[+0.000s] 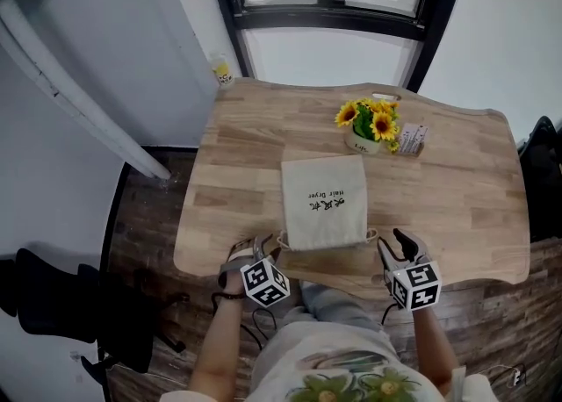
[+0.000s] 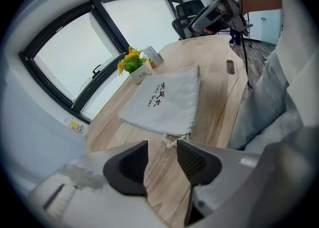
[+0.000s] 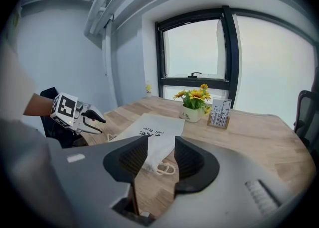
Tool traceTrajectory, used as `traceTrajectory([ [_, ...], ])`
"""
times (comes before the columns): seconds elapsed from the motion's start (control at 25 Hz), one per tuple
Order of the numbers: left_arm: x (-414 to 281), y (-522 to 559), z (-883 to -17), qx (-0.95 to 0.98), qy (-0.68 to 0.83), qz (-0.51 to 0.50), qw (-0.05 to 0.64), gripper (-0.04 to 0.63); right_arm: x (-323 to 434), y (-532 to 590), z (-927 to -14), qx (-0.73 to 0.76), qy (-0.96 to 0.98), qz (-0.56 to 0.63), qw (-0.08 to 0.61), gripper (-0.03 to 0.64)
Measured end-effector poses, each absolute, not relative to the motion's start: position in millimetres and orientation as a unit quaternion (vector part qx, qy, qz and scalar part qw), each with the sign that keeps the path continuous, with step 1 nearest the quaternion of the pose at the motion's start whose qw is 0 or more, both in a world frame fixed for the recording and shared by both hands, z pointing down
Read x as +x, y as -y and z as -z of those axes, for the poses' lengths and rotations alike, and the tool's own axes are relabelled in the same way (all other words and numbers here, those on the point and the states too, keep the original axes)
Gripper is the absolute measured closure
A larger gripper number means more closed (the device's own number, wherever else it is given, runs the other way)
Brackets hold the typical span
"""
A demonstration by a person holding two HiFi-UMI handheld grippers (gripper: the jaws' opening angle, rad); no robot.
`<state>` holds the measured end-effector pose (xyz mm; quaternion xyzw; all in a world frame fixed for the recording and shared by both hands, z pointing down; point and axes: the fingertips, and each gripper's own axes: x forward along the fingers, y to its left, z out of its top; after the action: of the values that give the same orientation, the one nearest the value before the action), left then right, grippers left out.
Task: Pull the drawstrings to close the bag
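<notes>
Flanking the bag (image 1: pixel 323 200), left gripper (image 1: pixel 253 247) and right gripper (image 1: pixel 397 242) show jaws apart.

A pale wooden table (image 1: pixel 457 190) stands under a black-framed window (image 1: pixel 334 21). On its far side, right of centre, sits a white pot of sunflowers (image 1: pixel 370 124) — a small card stand (image 1: pixel 411 139) just to its right. A little yellow-marked container (image 1: pixel 223 73) stands by the far left corner; dark plank floor (image 1: pixel 145 207) lies to the left
</notes>
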<state>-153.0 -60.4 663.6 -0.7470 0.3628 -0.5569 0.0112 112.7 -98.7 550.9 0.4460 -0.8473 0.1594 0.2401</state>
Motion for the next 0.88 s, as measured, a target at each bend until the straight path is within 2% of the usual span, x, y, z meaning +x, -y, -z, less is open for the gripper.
traceTrajectory([
  [0.2,-161.4,67.5,-691.1,-0.711,-0.291,0.635,0.081,0.413,117.4,107.7,-559.8,0.453,0.839,-0.167,0.250,0.459],
  [0.4,-152.0,75.4,-707.9,-0.715,-0.239,0.650,0.096,0.413,127.1,113.5,-573.5,0.461,0.829,-0.182,0.262,0.459],
  [0.52,-146.2,74.1,-722.4,-0.708,-0.193,0.670,0.113,0.370,127.3,115.7,-581.5,0.462,0.824,-0.189,0.268,0.460],
  [0.76,-132.7,81.7,-726.9,-0.736,-0.191,0.645,0.081,0.371,122.6,116.3,-590.4,0.456,0.822,-0.199,0.279,0.463],
  [0.88,-131.0,78.4,-732.2,-0.749,-0.193,0.632,0.048,0.444,119.5,117.4,-595.2,0.452,0.821,-0.202,0.284,0.463],
])
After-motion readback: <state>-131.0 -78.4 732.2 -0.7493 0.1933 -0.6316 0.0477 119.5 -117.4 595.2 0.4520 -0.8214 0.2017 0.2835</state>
